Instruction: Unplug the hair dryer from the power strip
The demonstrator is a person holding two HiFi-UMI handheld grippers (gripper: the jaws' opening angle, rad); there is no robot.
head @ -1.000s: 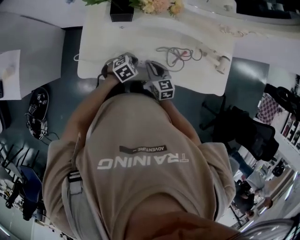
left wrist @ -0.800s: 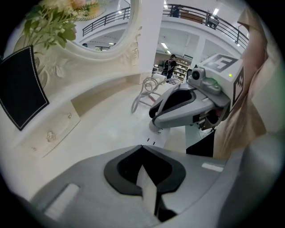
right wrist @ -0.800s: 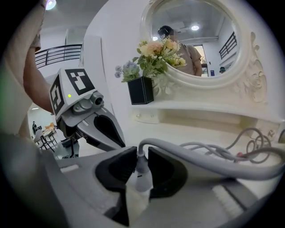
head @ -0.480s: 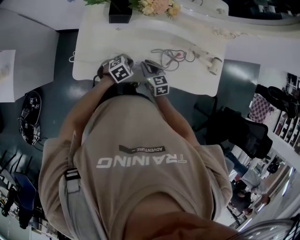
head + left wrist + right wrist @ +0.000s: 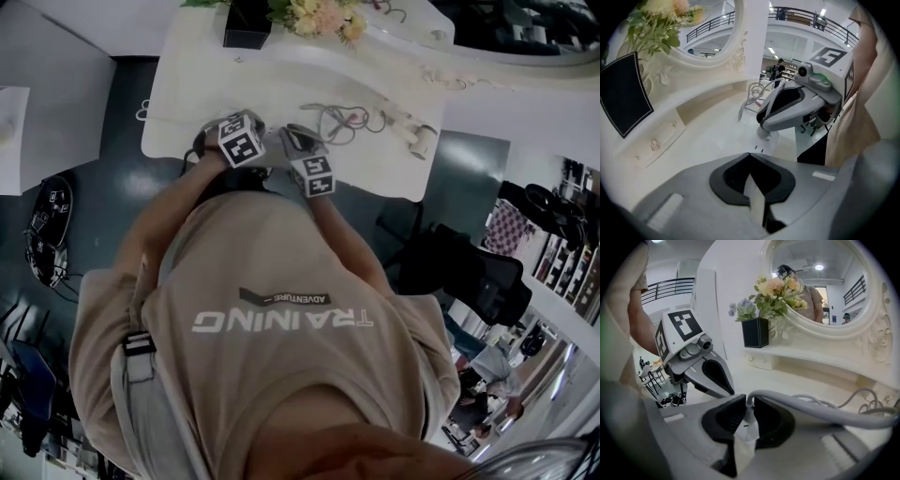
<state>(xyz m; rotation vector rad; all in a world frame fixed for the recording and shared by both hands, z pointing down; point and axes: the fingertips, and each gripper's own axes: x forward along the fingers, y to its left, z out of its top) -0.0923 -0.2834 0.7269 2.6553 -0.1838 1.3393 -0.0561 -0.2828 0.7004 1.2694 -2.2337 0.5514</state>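
Observation:
In the head view the white hair dryer [image 5: 415,136] lies at the right of the white dressing table [image 5: 187,84], its grey cable [image 5: 342,118] in a loose tangle beside it. Both grippers sit close together at the table's front edge, told by the left marker cube [image 5: 242,141] and the right marker cube [image 5: 314,174]. My right gripper [image 5: 746,401] is shut on the grey cable [image 5: 820,411], which runs off to the right. My left gripper [image 5: 749,154] is shut, tips touching. I cannot make out the power strip.
A black vase [image 5: 246,22] of flowers [image 5: 776,294] stands on the table's raised back shelf, under an ornate mirror [image 5: 820,282]. Grey floor and a black office chair [image 5: 478,267] lie to the right. Another white table [image 5: 47,103] stands to the left.
The head camera has drifted a little, so the table sits slightly more to the left. Both grippers stay together at the front edge; no grip has visibly changed.

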